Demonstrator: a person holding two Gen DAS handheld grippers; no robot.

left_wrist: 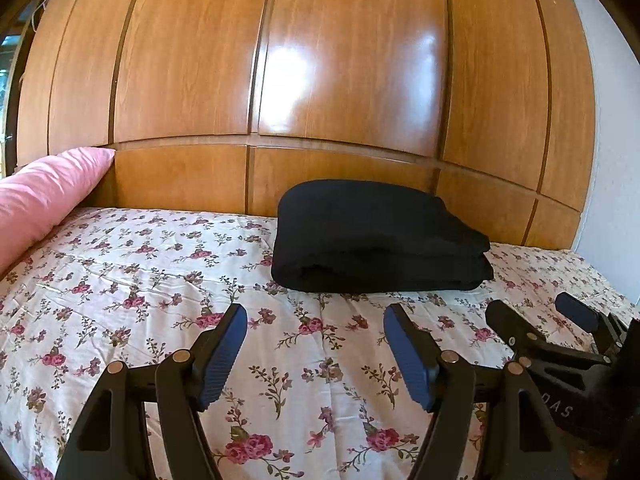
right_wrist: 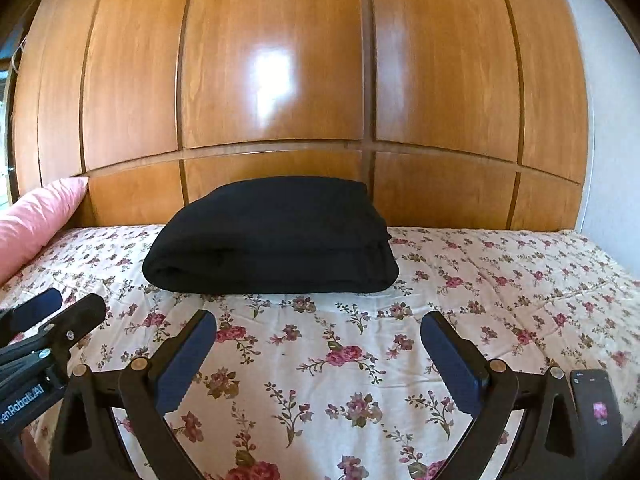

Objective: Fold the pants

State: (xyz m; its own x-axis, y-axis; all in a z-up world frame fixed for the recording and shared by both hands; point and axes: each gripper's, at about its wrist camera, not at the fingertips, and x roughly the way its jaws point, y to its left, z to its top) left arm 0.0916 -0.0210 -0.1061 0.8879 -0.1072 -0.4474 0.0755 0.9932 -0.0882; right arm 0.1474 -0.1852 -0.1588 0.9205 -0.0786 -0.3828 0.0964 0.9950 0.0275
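The black pants (left_wrist: 376, 236) lie folded in a compact stack on the floral bedsheet (left_wrist: 160, 280), near the wooden headboard. They also show in the right wrist view (right_wrist: 272, 236). My left gripper (left_wrist: 316, 320) is open and empty, a short way in front of the pants. My right gripper (right_wrist: 318, 324) is open and empty too, just in front of the stack. The right gripper shows at the right edge of the left wrist view (left_wrist: 536, 312); the left gripper shows at the left edge of the right wrist view (right_wrist: 56, 308).
A pink pillow (left_wrist: 44, 196) leans at the left end of the bed, also in the right wrist view (right_wrist: 40, 216). Wooden wardrobe panels (left_wrist: 280, 80) rise behind the bed. A white wall (left_wrist: 616, 160) stands at the right. A phone (right_wrist: 596, 404) lies near the right gripper.
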